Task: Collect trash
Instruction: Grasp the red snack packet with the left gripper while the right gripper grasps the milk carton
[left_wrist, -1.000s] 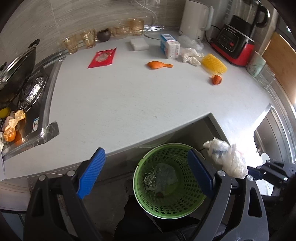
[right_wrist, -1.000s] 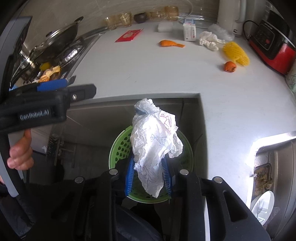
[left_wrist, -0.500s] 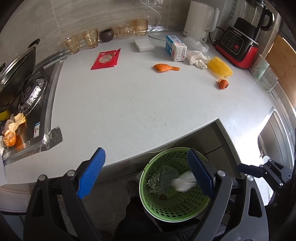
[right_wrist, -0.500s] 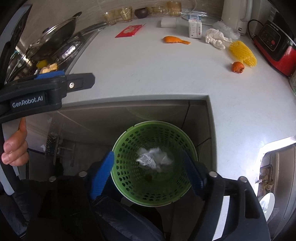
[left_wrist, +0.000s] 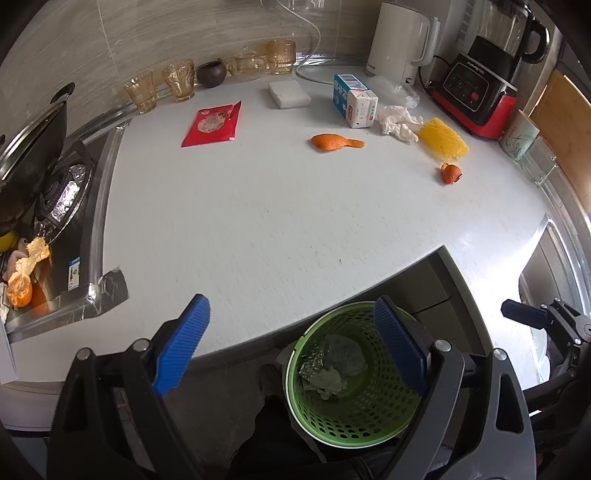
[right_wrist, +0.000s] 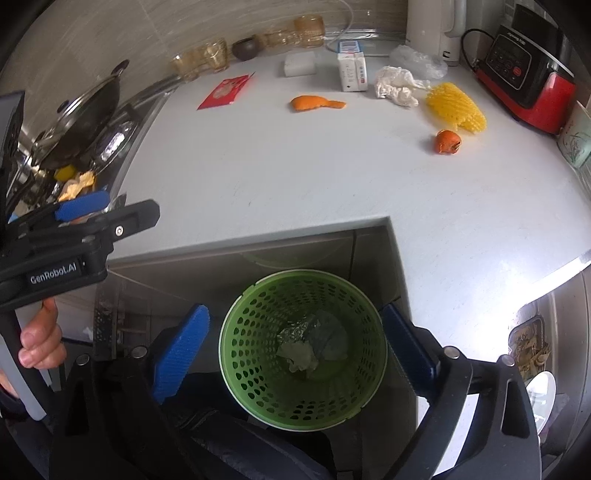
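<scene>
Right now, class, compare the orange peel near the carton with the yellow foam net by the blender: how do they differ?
The orange peel is orange, smooth and lies mid-counter with a thin tail to one side; the yellow net is yellow, ribbed with a mesh pattern and lies nearer the blender. The net looks bigger than the peel. Both lie loose on the white counter, not yet in the green basket.

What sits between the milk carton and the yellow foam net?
A crumpled white tissue, beside the carton and touching the net; clearest in the right wrist view.
</scene>
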